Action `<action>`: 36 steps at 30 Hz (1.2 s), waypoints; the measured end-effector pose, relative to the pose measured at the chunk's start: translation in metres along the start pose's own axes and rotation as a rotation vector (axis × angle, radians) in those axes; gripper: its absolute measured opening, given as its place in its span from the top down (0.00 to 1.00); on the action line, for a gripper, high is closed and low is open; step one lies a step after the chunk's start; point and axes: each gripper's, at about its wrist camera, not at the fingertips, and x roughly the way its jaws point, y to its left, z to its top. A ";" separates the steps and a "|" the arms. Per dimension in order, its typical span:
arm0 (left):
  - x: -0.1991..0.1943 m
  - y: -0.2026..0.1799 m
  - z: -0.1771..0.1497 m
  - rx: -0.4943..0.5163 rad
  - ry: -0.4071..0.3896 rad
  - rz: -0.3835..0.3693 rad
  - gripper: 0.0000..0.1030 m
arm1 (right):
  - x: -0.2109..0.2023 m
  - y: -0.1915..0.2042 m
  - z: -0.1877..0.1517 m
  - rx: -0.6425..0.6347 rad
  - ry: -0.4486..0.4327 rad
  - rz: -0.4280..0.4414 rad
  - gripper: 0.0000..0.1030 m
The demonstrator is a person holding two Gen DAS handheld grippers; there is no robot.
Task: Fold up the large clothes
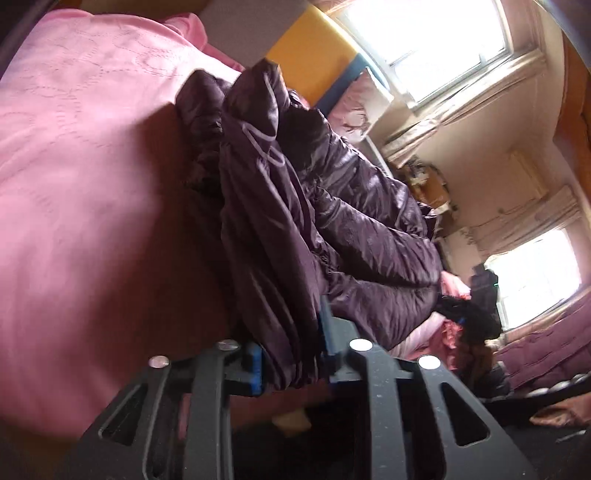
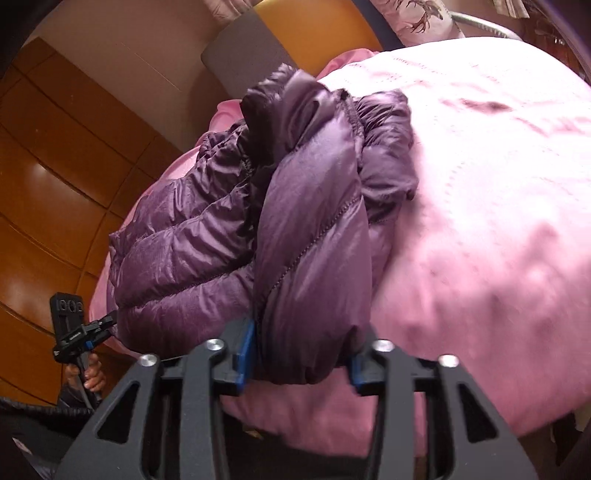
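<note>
A dark purple puffer jacket lies bunched on a pink bedspread. In the left wrist view my left gripper is shut on a hanging fold of the jacket, with the cloth pinched between its blue pads. The right wrist view shows the same jacket doubled over on the bedspread. My right gripper is shut on a thick padded roll of it near the bed's front edge. At the far left, a hand holds the left gripper against the jacket's other end.
A wooden wardrobe stands close beside the bed. A yellow and grey headboard and a patterned pillow lie at the far end. Bright windows, a cluttered shelf and a heap of dark and pink clothes fill the other side.
</note>
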 end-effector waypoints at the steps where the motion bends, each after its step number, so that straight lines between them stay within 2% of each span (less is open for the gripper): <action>1: -0.008 -0.004 -0.002 0.015 -0.017 0.032 0.45 | -0.007 0.003 0.000 -0.008 -0.020 -0.020 0.42; 2: -0.013 -0.007 0.001 0.021 -0.041 0.058 0.24 | -0.016 0.007 0.005 -0.027 -0.054 -0.048 0.42; 3: -0.023 -0.011 0.004 0.027 -0.094 0.093 0.19 | -0.023 0.013 0.009 -0.055 -0.087 -0.080 0.42; 7: -0.038 -0.022 0.033 0.065 -0.196 0.132 0.18 | -0.041 0.052 0.029 -0.185 -0.218 -0.150 0.42; 10: -0.030 -0.027 0.054 0.092 -0.213 0.143 0.18 | -0.018 0.079 0.047 -0.273 -0.238 -0.233 0.45; 13: -0.013 -0.031 0.075 0.111 -0.209 0.160 0.18 | 0.017 0.085 0.063 -0.306 -0.205 -0.312 0.55; 15: 0.003 -0.034 0.080 0.121 -0.189 0.165 0.20 | 0.037 0.088 0.075 -0.328 -0.169 -0.366 0.72; 16: 0.014 -0.038 0.078 0.120 -0.182 0.169 0.32 | 0.048 0.088 0.076 -0.337 -0.150 -0.385 0.86; 17: 0.024 -0.037 0.080 0.130 -0.156 0.158 0.54 | 0.050 0.085 0.076 -0.347 -0.143 -0.402 0.89; 19: 0.037 -0.038 0.078 0.168 -0.121 0.190 0.75 | 0.054 0.083 0.074 -0.362 -0.140 -0.423 0.91; 20: 0.040 -0.037 0.075 0.174 -0.113 0.204 0.83 | 0.058 0.082 0.073 -0.360 -0.140 -0.422 0.92; 23: 0.038 -0.036 0.070 0.176 -0.133 0.200 0.97 | 0.056 0.077 0.068 -0.349 -0.155 -0.420 0.94; 30: -0.006 -0.052 0.061 0.218 -0.266 0.180 1.00 | 0.002 0.098 0.068 -0.326 -0.260 -0.350 0.95; 36: -0.031 -0.071 0.079 0.254 -0.336 0.162 1.00 | -0.042 0.121 0.085 -0.334 -0.361 -0.312 0.95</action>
